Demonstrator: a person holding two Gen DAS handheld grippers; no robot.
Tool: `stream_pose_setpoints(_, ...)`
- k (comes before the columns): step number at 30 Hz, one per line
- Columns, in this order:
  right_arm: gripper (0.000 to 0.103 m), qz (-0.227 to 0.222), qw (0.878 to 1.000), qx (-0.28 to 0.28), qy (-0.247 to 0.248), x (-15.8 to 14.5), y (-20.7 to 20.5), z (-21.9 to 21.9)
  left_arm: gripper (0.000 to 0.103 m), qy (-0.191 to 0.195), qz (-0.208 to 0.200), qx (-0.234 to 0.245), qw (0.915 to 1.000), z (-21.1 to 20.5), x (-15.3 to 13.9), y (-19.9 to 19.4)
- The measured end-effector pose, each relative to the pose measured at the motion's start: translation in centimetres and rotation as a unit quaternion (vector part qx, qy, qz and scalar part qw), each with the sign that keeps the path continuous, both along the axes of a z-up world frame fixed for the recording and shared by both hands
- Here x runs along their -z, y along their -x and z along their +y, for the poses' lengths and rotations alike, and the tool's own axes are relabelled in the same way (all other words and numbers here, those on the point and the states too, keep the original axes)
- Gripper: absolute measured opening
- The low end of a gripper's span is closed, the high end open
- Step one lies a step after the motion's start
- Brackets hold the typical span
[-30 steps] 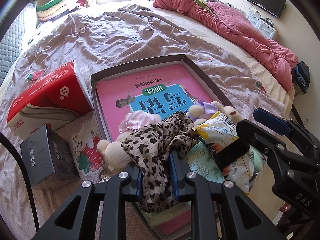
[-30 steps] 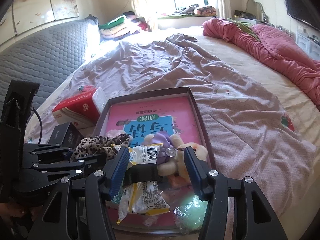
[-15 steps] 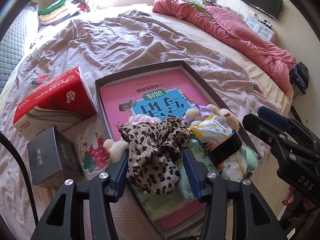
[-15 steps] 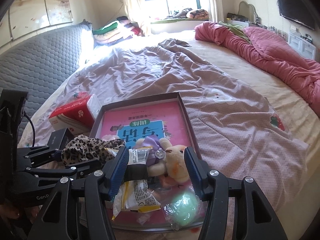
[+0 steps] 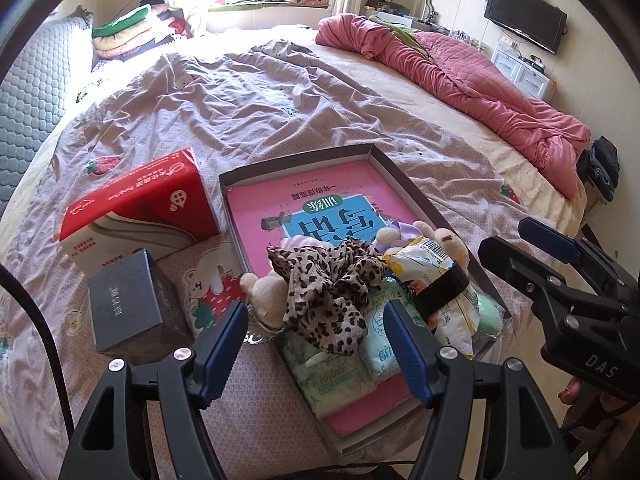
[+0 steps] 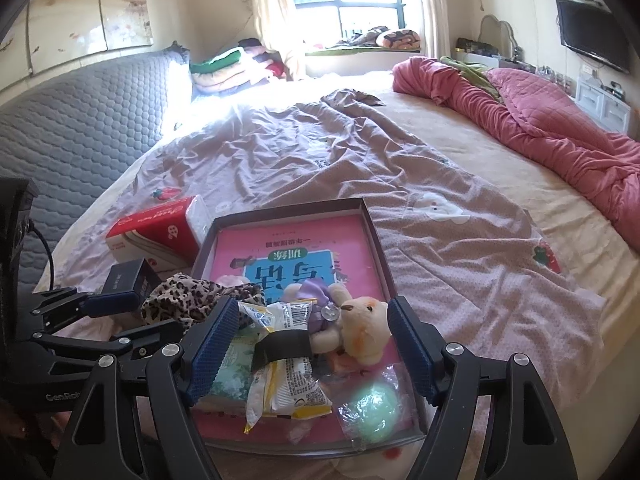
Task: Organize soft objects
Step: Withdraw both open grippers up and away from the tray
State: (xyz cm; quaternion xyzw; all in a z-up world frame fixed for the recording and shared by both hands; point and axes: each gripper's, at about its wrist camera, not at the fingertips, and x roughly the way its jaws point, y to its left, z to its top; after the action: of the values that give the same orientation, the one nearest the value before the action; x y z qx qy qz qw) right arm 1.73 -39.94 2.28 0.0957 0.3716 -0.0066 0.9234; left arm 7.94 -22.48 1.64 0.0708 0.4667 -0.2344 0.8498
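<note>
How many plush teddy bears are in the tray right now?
2. One cream bear sits at the tray's left edge, partly under the leopard scrunchie. Another, with a purple bow, lies right of the snack packet. More could be hidden.

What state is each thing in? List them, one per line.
left claw: open, holding nothing
right claw: open, holding nothing
leopard scrunchie: loose, lying on the pile in the tray
tray: lidless, holding a pink book and soft items
snack packet: sealed, strapped by a black band
red tissue pack: tilted, beside the tray
dark box: closed, on the bedsheet
</note>
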Motion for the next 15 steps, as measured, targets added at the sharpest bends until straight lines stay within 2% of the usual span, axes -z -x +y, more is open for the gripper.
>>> stream_pose_setpoints(15, 0.078, -0.034, 0.999, 0.008, -0.003, -2.3, 3.3, 1.6, 0.081, -0.003, -0.026, -0.031, 0.9992, 3.5, -2.0, 2.8)
